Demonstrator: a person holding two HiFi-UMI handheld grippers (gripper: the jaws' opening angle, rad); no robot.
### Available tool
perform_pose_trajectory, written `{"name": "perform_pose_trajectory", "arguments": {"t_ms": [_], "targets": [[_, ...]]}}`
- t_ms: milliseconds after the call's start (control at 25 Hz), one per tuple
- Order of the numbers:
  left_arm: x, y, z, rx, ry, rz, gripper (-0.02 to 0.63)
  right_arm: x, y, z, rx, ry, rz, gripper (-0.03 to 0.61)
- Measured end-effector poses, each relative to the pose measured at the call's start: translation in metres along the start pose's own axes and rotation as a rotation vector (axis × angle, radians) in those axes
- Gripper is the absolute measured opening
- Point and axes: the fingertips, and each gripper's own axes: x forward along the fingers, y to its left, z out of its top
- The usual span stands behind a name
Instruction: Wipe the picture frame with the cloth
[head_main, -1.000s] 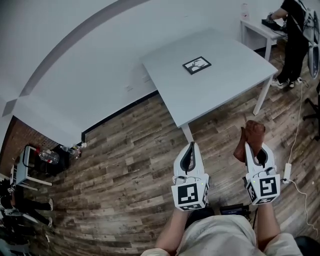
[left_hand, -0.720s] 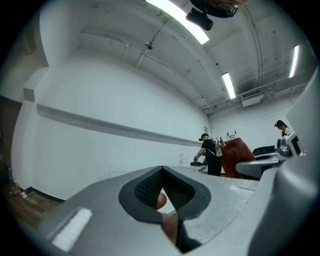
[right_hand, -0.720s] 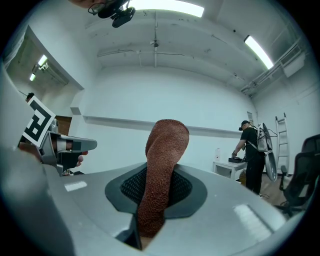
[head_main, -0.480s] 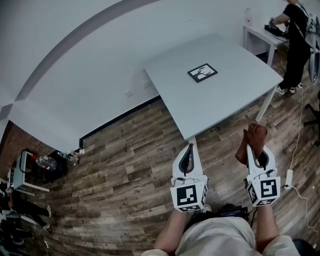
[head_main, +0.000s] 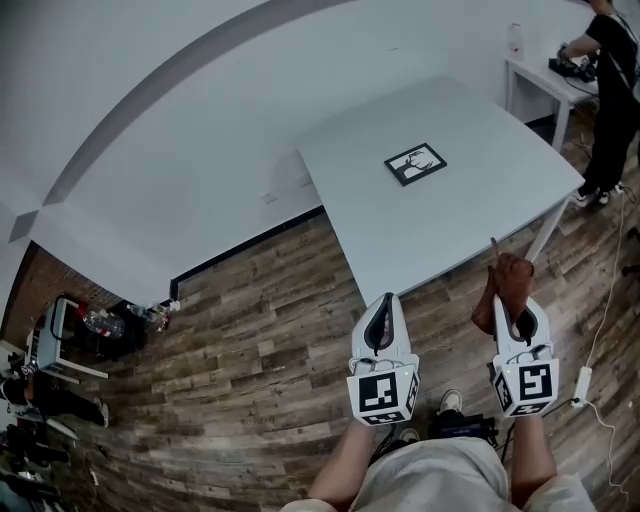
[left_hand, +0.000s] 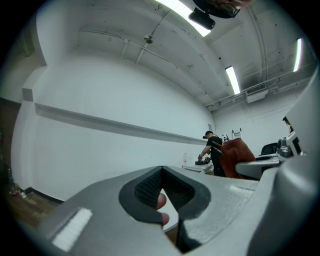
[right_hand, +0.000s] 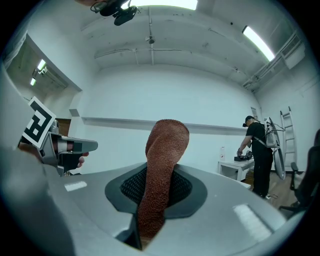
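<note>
Carrying the cloth (head_main: 503, 283) toward the work looks like the step in hand, an approach and not yet a wipe; the right gripper (head_main: 516, 305) has its jaws pressed together on the rust-brown cloth, which stands up out of them in a folded hump; the left gripper (head_main: 385, 305) has its jaws closed tip to tip with nothing held between them. Both grippers hang over the wood floor at the near edge of the table (head_main: 480, 210), not over its top; the picture frame (head_main: 416, 164) lies flat near the middle of that grey top, at about 11 o'clock from the right gripper and 1 o'clock from the left, well apart from both. The next move, as I judge it, calls for bringing the cloth forward and down onto the frame, with the empty left gripper free to steady a frame edge so it does not slide. As for writing, none can be read; each marker cube (head_main: 383, 394) bears only a black-and-white square pattern, and the dark-bordered picture in the frame is too small to make out.
</note>
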Motion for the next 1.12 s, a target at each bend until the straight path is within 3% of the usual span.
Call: {"name": "perform_pose_trajectory", "arguments": {"t_ms": [480,840,1120], "targets": [[0.081,-0.035,0.006,0.003,-0.007,0.084,0.0,0.062,-0.075,-0.002,0.03,-0.011,0.087,0.097],[0.116,-0.02,0.004,0.004,-0.017,0.107,0.0,0.102,-0.082,-0.008,0.019,-0.006,0.107,0.097],[0.177,-0.004,-0.012,-0.002,-0.013,0.08,0.0,0.156,-0.093,-0.021,-0.007,0.026,0.09,0.097]]}}
